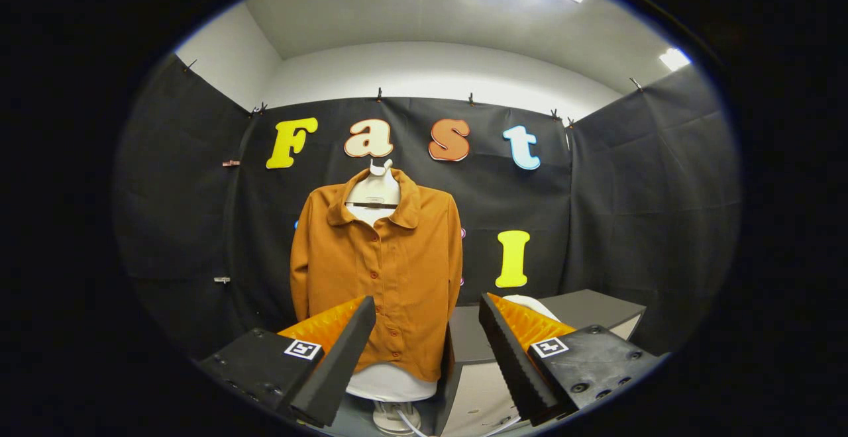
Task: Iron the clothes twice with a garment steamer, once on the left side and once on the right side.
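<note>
In the gripper view, the gripper (424,357) is seen with its two black, orange-backed fingers (334,367) spread wide apart, nothing held between them. The rust-orange buttoned shirt with a collar (377,271) is hung beyond the fingers, its lower hem seen in the gap just above the left finger. It is worn on a white mannequin torso (375,193) set on a white stand (394,417), facing the camera, buttoned down the front, sleeves hanging straight at the sides. A grey table (589,311) is seen to the right, behind the right finger; a white rounded object (538,306) lies on it, too hidden to be identified.
</note>
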